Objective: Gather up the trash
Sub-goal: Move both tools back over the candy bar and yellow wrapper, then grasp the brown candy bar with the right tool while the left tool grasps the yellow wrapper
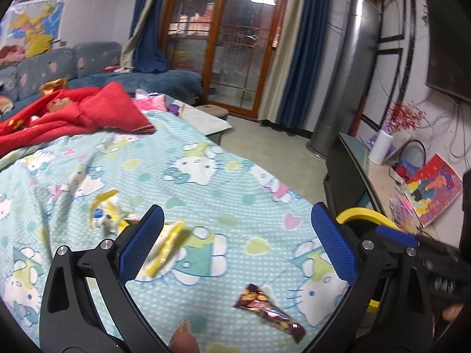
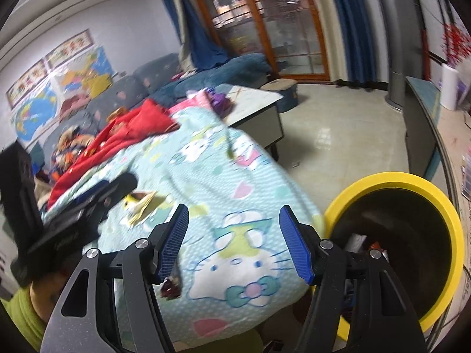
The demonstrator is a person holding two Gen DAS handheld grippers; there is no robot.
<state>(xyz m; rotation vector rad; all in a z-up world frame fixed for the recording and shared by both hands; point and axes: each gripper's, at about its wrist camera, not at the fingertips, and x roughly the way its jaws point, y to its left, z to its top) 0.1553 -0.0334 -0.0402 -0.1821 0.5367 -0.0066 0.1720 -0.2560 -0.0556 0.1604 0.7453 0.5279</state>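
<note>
Both grippers hang above a bed covered with a light blue cartoon-cat sheet (image 1: 206,135). Left gripper (image 1: 235,235) has its jaws spread wide with nothing between the blue pads. Under it lie three pieces of trash. A dark red snack wrapper (image 1: 269,309) lies flat on the sheet in the near part of the gap, closer to the right finger and apart from both. A yellow wrapper (image 1: 166,244) lies just beside the left pad, partly hidden behind it; I cannot tell if they touch. A second crumpled yellow and white wrapper (image 1: 106,209) lies further out to the left.

Right gripper (image 2: 234,235) is also spread, holding nothing. In its view the dark red wrapper (image 2: 172,286) shows only a little, behind the left finger. The yellow wrappers (image 2: 139,206) are blurred, further on, next to the other gripper's dark body.

A bin with a yellow rim (image 2: 391,181) and a dark inside stands just beside the right edge of the bed, below the sheet level, with its mouth open upward. In the left view only an arc of this rim (image 1: 362,214) shows behind the right finger.

Beyond the wrappers the sheet is mostly bare as far as a red blanket (image 1: 73,114) at the far end. To the right of the bed there is open tile floor (image 2: 338,135), bordered by a low cabinet (image 2: 421,123) on the right side.
</note>
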